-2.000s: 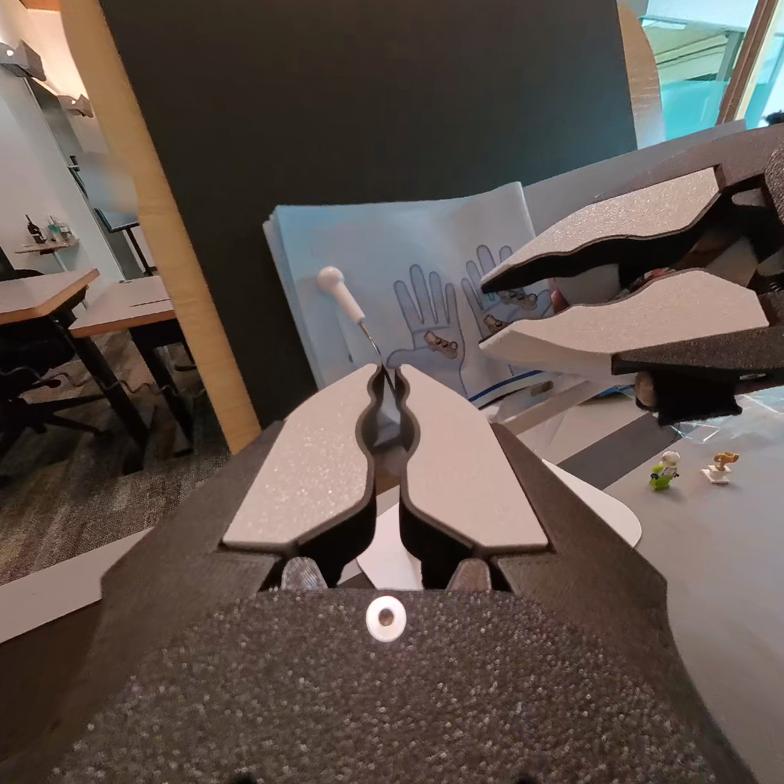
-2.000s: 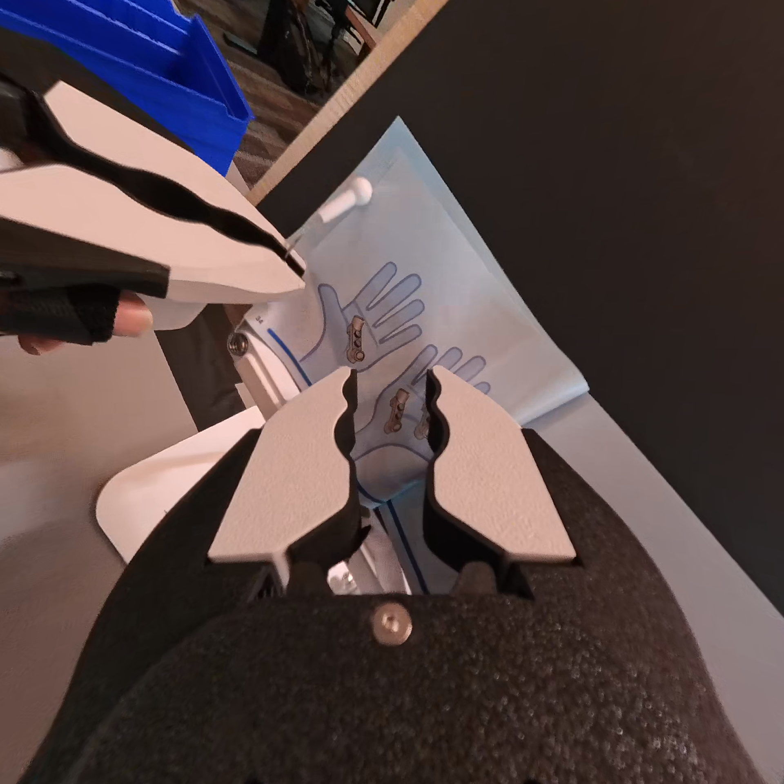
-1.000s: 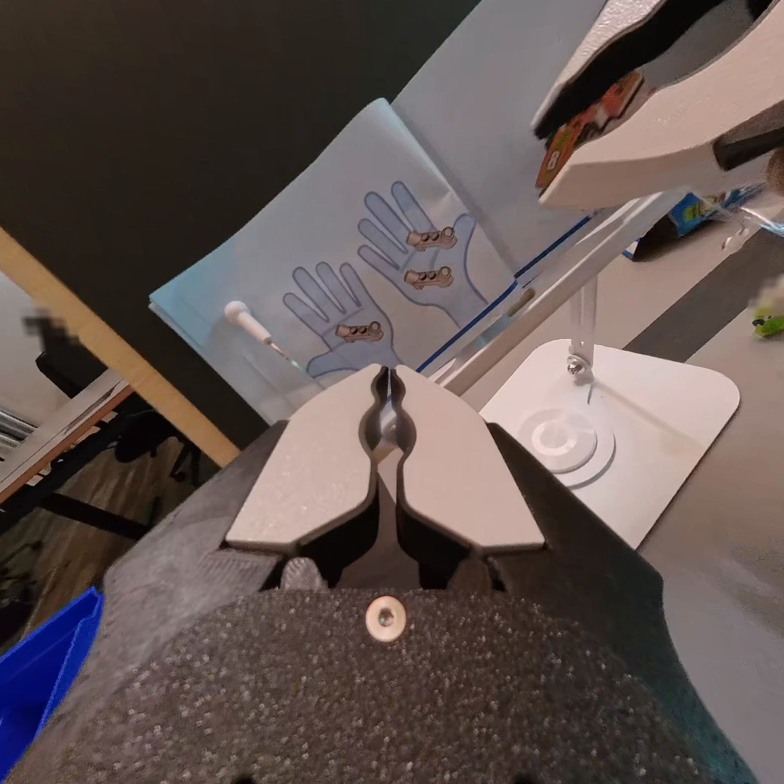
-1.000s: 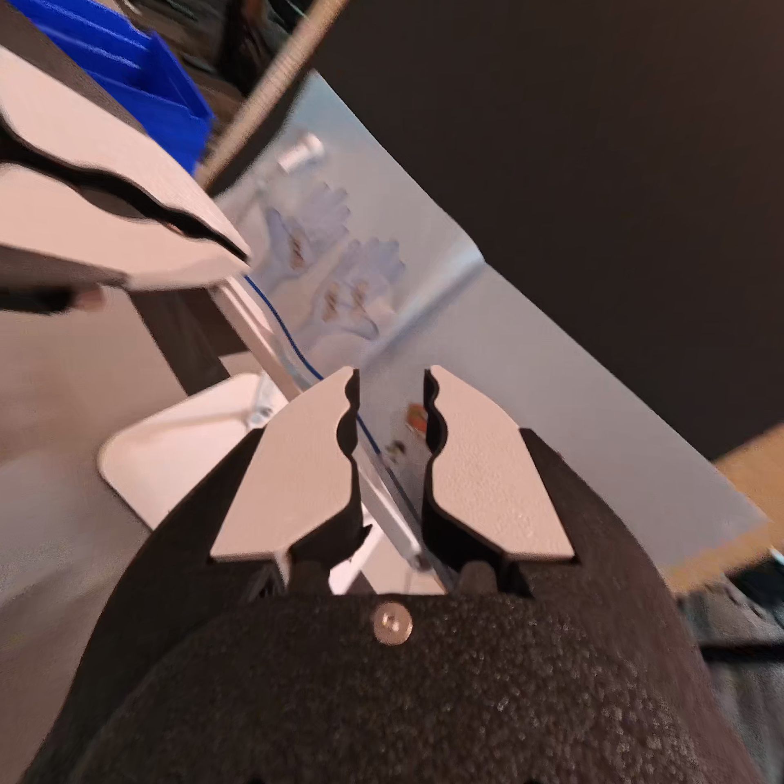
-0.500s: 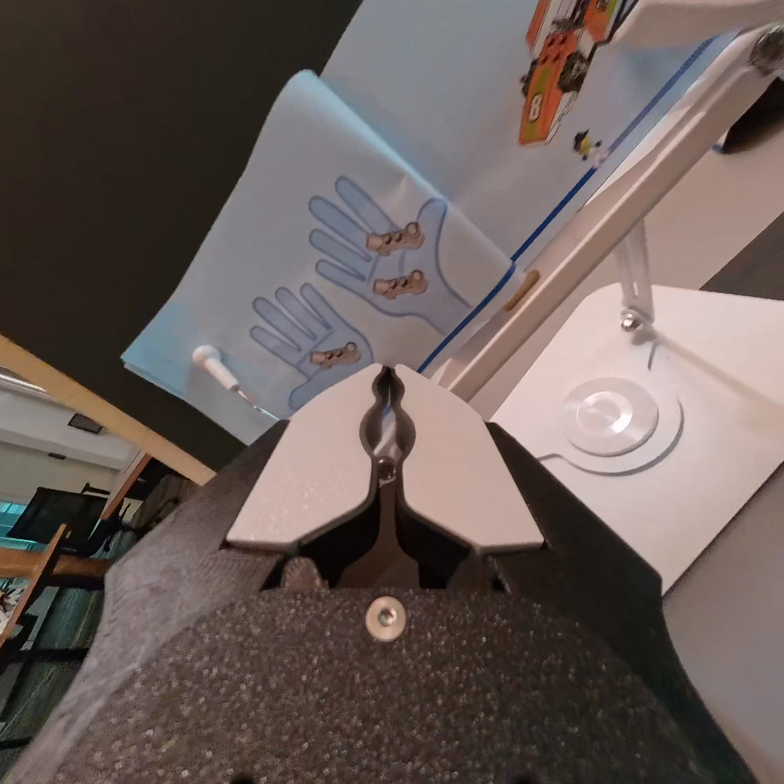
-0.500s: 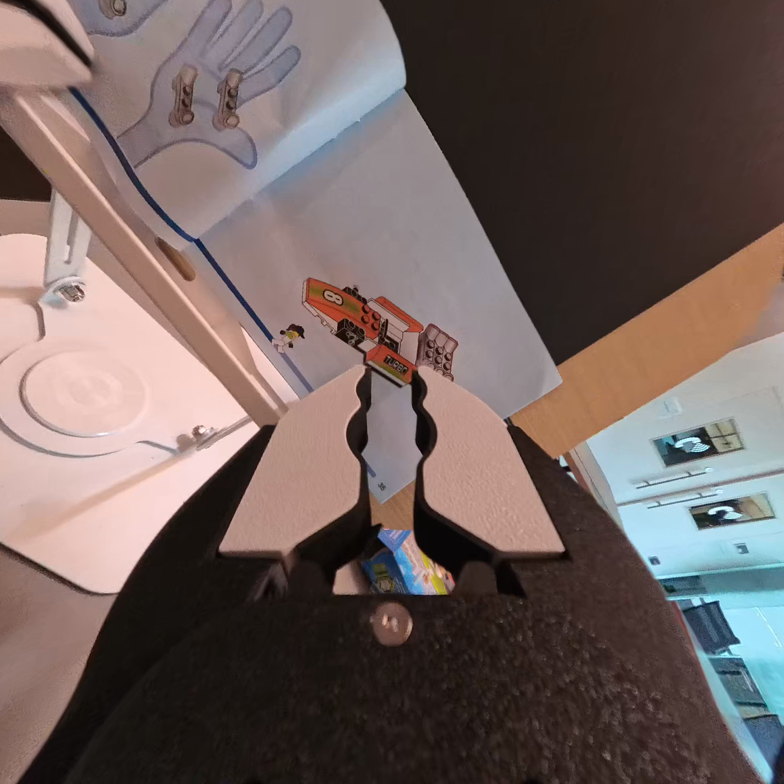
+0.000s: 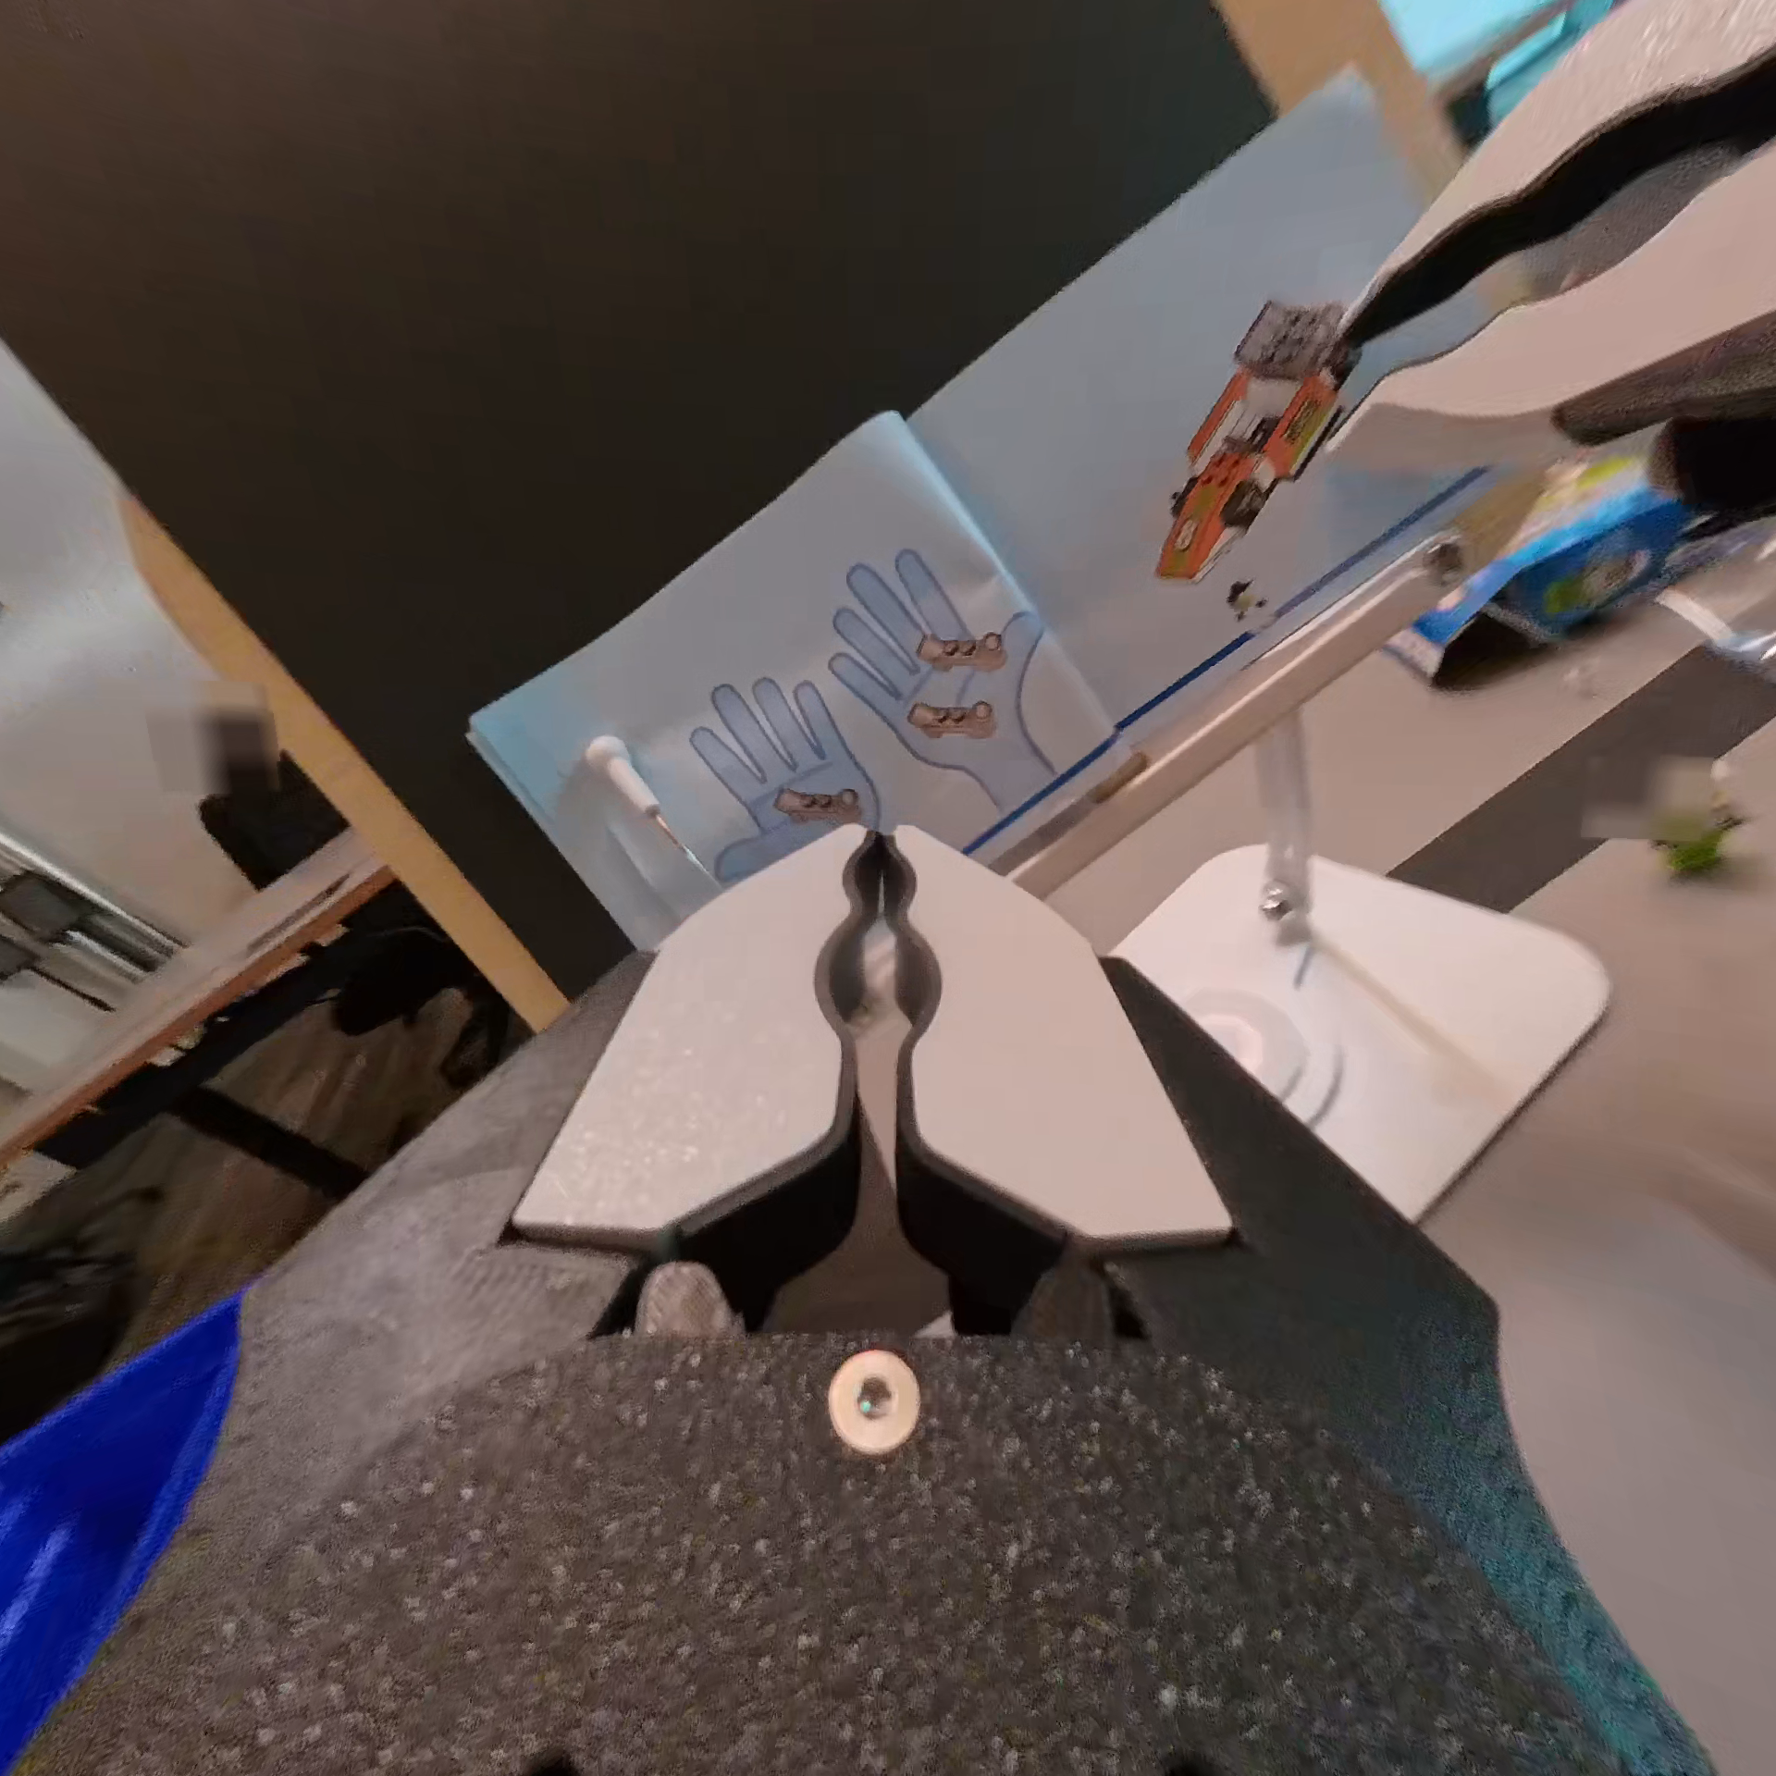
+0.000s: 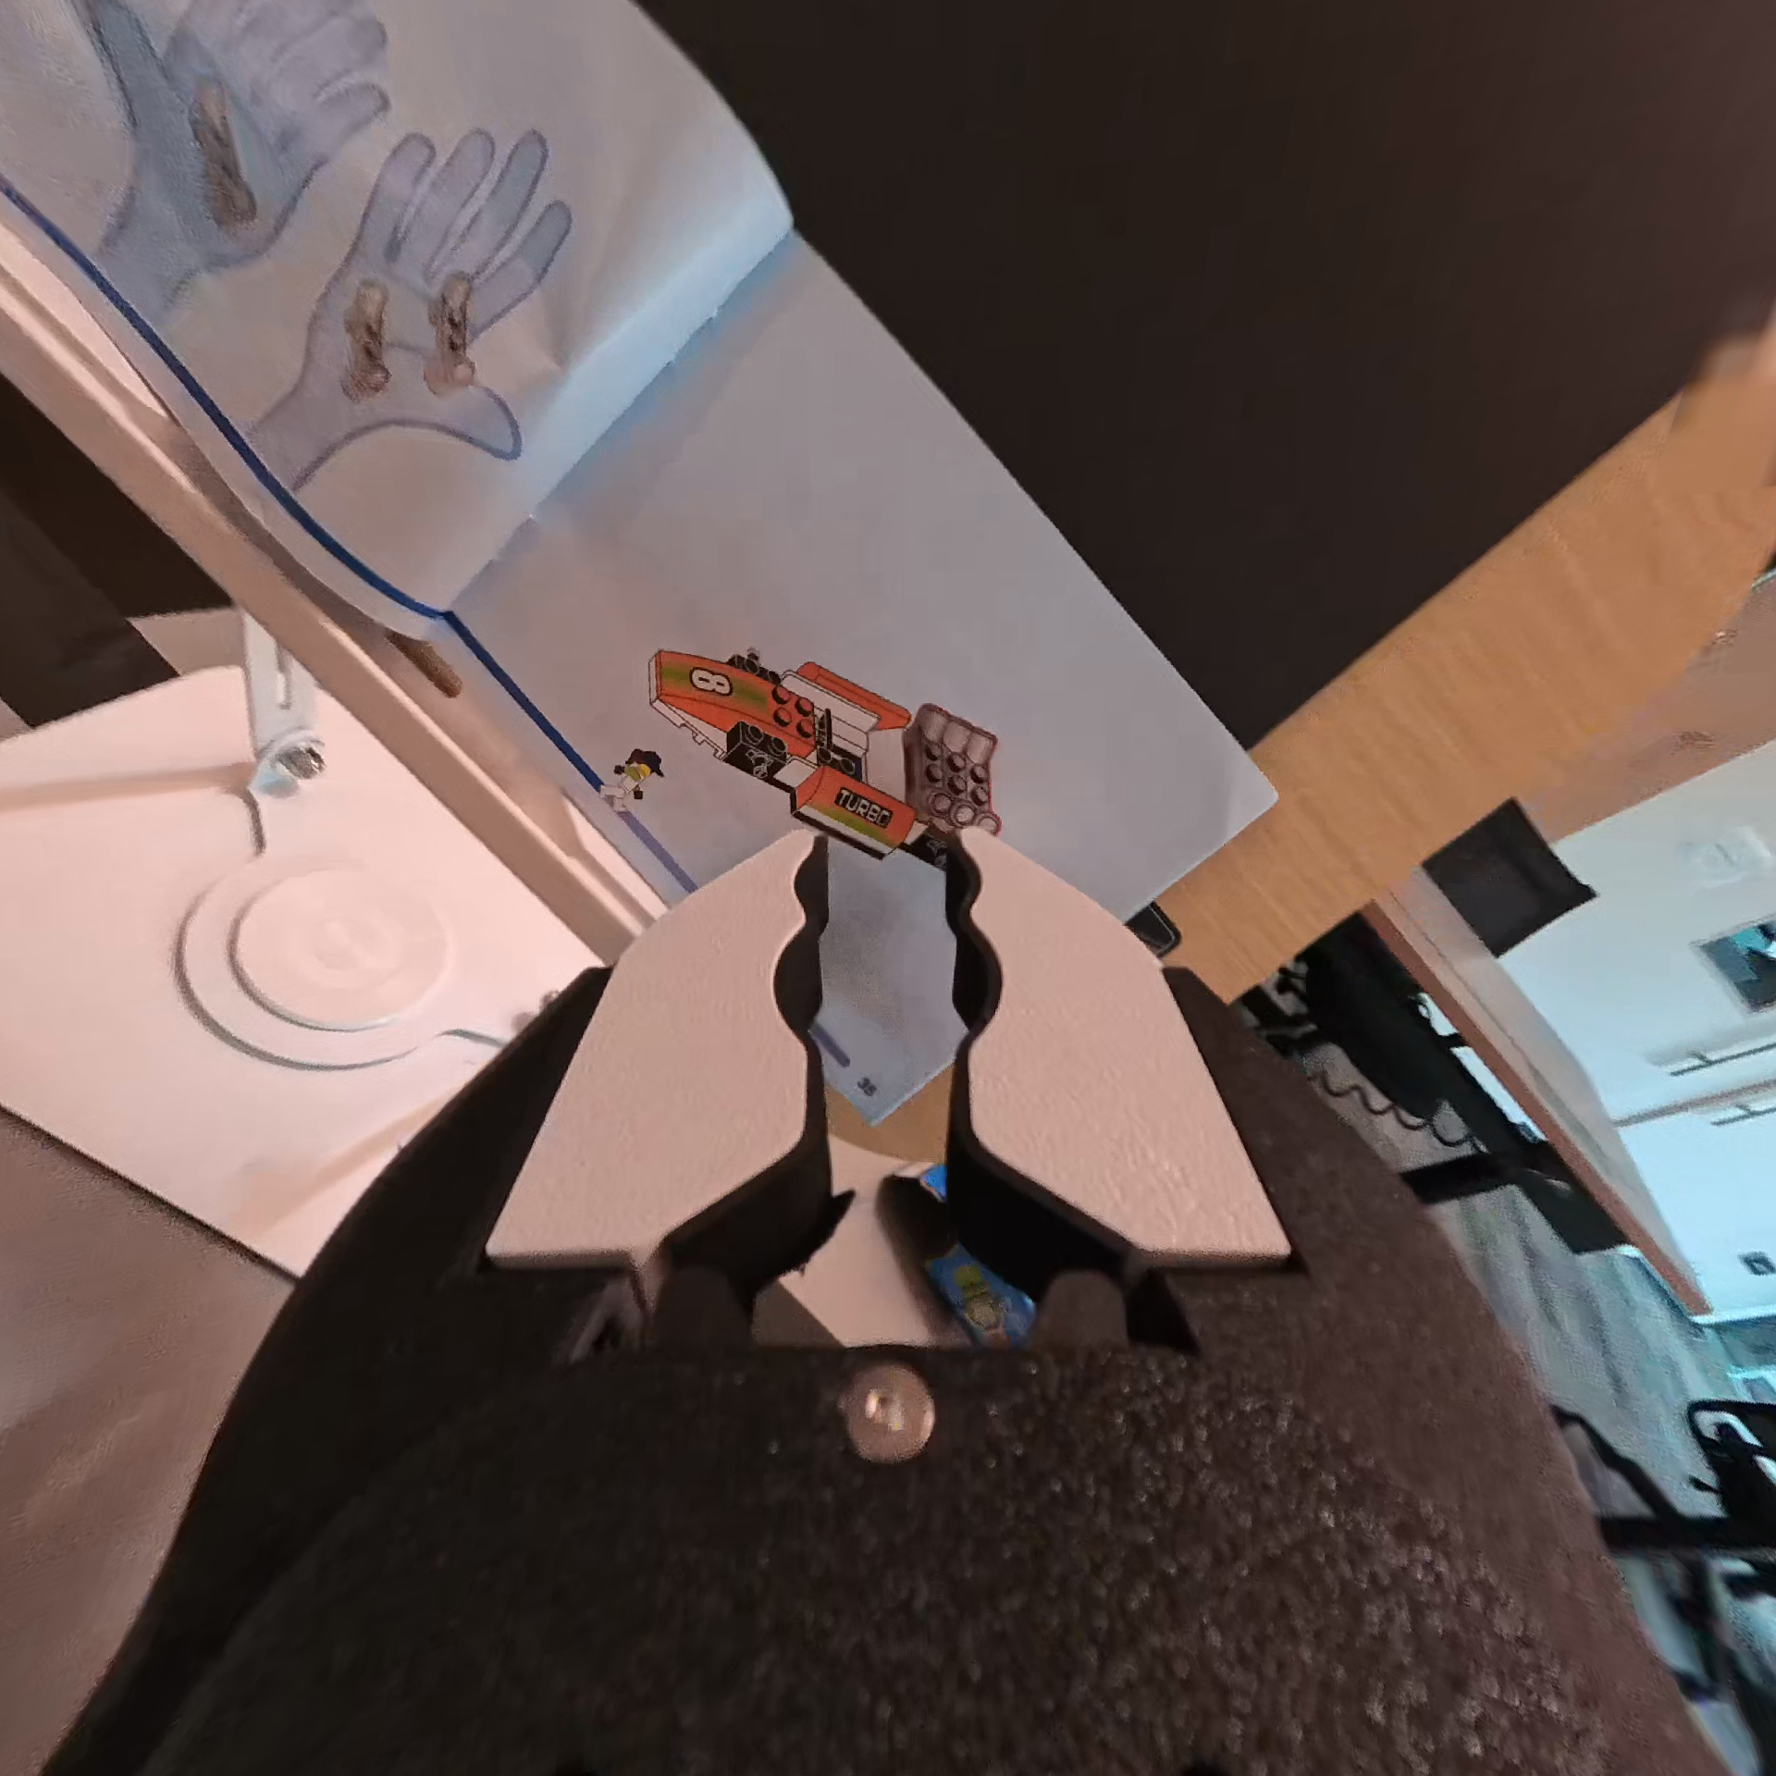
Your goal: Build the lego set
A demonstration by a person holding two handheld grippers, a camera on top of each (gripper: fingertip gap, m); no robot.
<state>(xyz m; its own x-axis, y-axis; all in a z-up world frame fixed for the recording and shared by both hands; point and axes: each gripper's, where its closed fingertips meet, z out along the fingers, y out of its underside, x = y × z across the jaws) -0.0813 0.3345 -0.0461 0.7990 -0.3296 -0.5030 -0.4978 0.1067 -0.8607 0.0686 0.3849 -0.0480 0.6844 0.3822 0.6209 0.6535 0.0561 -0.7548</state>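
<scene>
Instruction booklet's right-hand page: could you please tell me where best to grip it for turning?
Probably its free outer edge, approached from the right, fingers straddling the sheet edge-on: the spine and stand ledge hold the other sides, and the open right gripper faces that corner.

Both views are wide-angle and bend straight lines near the edges. Indoor light is soft and even, brightest on the pale instruction booklet [image 8: 865, 538] and the white stand base [image 8: 115, 846], which takes a pinkish cast in the right wrist view. The black panel [image 7: 577, 288] behind stays dim. Motion blur smears the left view's right edge and the room at the right view's right edge.
</scene>
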